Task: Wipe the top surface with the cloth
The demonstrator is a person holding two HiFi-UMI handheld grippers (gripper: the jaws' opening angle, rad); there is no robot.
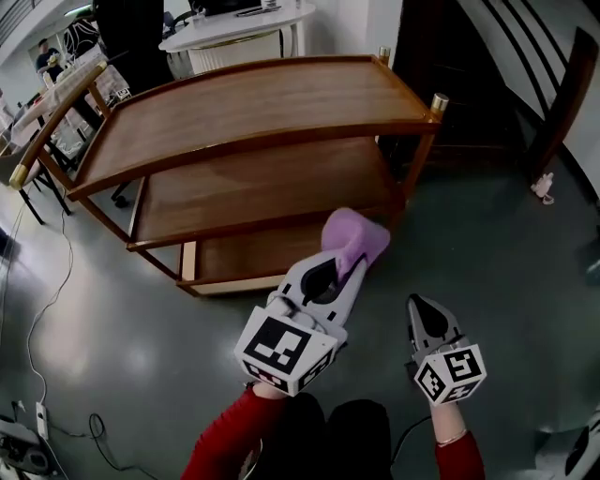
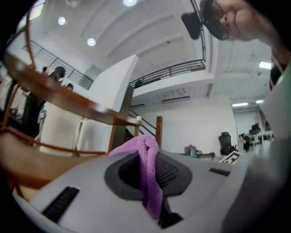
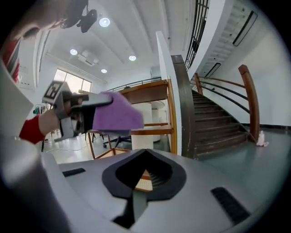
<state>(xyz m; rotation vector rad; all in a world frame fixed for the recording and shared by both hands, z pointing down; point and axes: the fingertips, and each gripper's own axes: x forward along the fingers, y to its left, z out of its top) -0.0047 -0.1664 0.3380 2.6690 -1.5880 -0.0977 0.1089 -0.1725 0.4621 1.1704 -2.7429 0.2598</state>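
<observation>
A wooden three-shelf cart stands ahead of me, its bare top surface [image 1: 253, 103] tilted across the upper head view. My left gripper [image 1: 349, 267] is shut on a purple cloth [image 1: 354, 236], held low in front of the cart's bottom shelf, well below the top. In the left gripper view the cloth [image 2: 148, 173] hangs pinched between the jaws [image 2: 150, 150], with the cart's top edge [image 2: 59, 93] above to the left. My right gripper [image 1: 419, 302] is shut and holds nothing, just right of the left one. The right gripper view shows the cloth [image 3: 116, 116] and the cart [image 3: 150, 93] beyond its jaws [image 3: 145, 152].
A dark staircase with wooden rails [image 1: 525, 84] rises to the right of the cart. A white round table [image 1: 234, 28] stands behind it. Cables [image 1: 37, 328] trail over the grey floor at the left. A small pale object [image 1: 544, 187] lies by the stair foot.
</observation>
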